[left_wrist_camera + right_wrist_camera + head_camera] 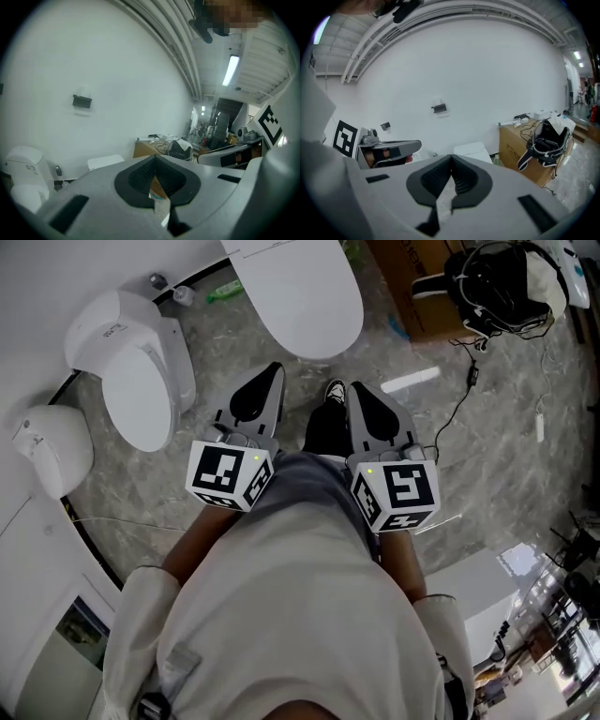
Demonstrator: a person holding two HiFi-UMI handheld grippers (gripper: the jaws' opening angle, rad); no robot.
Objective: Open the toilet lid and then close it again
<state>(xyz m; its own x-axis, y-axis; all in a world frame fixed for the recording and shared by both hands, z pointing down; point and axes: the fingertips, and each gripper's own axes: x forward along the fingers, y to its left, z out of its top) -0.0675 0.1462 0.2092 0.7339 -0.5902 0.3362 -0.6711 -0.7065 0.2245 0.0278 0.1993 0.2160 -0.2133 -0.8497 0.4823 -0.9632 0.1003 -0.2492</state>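
A white toilet with its oval lid [305, 292] down stands at the top middle of the head view. A second white toilet [141, 376], lid also down, stands at the left by the wall. Both grippers hang over the marble floor in front of the person, apart from either toilet. My left gripper [275, 368] is shut with nothing in it; its tips meet [154, 157]. My right gripper [356, 386] is beside it, also shut and empty [451, 157]. The right gripper view shows a white toilet [473, 151] past the tips, the left gripper view one at its left edge [23, 183].
A third white fixture [52, 451] sits at the far left. A cardboard box [422, 296] with a black bag [497, 287] on it stands at the top right, a cable [459, 399] trailing over the floor. A green bottle [223, 290] lies between the toilets. The person's shoe [335, 390] shows between the grippers.
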